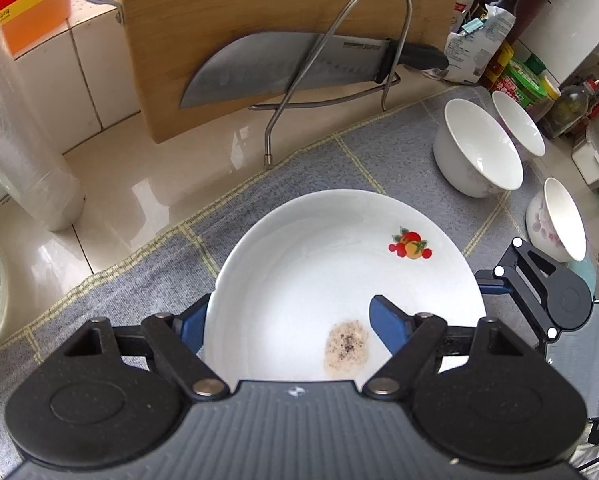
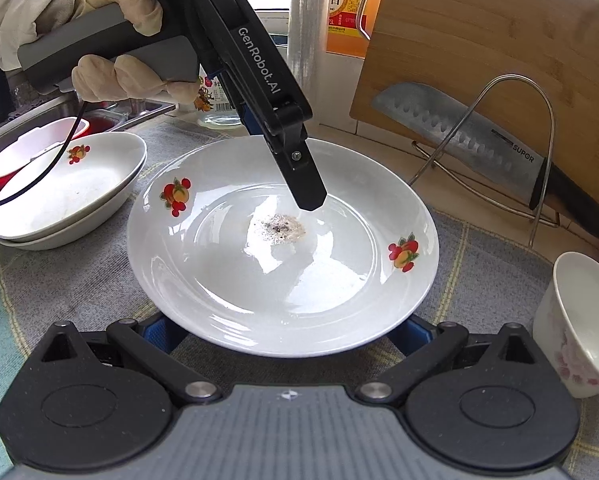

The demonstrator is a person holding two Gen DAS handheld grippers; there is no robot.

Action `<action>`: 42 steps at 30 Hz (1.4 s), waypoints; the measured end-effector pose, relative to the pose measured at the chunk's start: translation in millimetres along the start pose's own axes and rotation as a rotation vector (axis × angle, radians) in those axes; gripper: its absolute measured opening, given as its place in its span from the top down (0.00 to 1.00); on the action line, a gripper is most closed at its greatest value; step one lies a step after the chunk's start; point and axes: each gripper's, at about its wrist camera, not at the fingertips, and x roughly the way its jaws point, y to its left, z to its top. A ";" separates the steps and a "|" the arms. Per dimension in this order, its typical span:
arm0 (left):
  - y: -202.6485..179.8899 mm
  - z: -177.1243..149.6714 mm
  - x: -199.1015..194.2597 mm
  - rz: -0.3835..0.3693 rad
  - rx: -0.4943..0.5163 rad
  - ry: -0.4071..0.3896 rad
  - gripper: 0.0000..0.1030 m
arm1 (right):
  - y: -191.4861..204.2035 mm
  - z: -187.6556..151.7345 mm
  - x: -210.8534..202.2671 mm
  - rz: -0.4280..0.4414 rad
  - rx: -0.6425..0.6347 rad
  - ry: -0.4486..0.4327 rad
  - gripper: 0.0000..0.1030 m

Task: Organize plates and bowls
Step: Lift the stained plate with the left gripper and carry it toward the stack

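Left wrist view: the left gripper pinches the rim of a white plate over the grey checked cloth.
One blue finger lies on the plate's inner face beside a speckled smear, the other under the rim; seen from the right wrist, a gloved hand tilts this gripper steeply down onto the plate. The right gripper sits at the plate's near edge, blue tips mostly hidden beneath it; whether it grips I cannot tell. Behind stand a wooden cutting board, a knife and a wire rack on the counter's back edge. Three bowls wait toward the cloth's right edge. Two stacked plates rest at its left edge by the sink.
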 end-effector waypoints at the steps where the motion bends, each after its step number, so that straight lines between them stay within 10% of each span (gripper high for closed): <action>1: -1.0 -1.8 -2.7 -0.001 -0.001 -0.004 0.21 | 1.0 0.7 -1.1 0.003 -0.003 0.003 0.00; 42: -0.1 -76.8 -77.2 0.042 -0.134 -0.142 0.22 | 54.9 29.4 -36.6 0.056 -0.169 -0.028 0.00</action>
